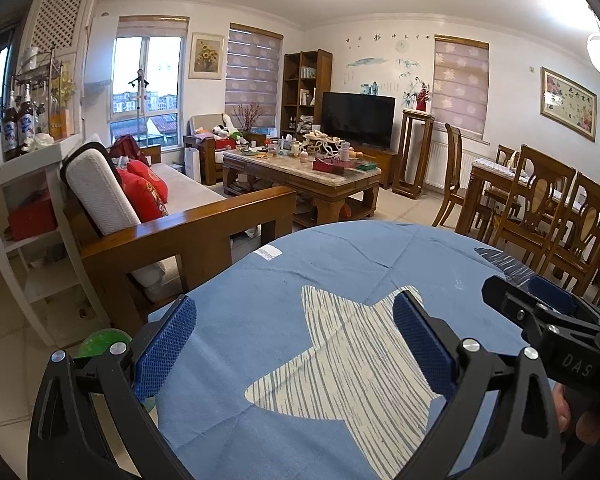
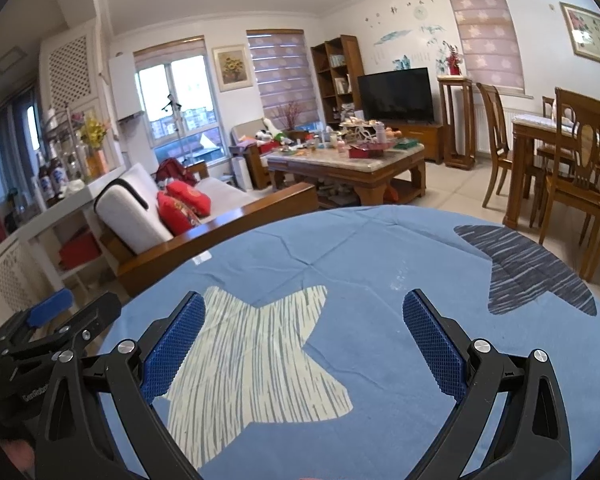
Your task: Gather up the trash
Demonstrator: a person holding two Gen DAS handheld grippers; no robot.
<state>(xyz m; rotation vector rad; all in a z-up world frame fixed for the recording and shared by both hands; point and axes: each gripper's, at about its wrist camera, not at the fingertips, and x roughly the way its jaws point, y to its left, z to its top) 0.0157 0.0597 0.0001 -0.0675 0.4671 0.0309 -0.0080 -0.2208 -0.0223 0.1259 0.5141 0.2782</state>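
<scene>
Trash: none discernible between open left claw point(image 1: 296, 344) fingers.

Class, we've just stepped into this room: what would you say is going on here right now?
A person holds two grippers side by side above a round table covered in a blue cloth with star shapes. The left gripper and the right gripper are both open and hold nothing. No trash shows on the cloth, so collecting has not visibly begun. Beyond stand a wooden sofa and a cluttered coffee table.
</scene>
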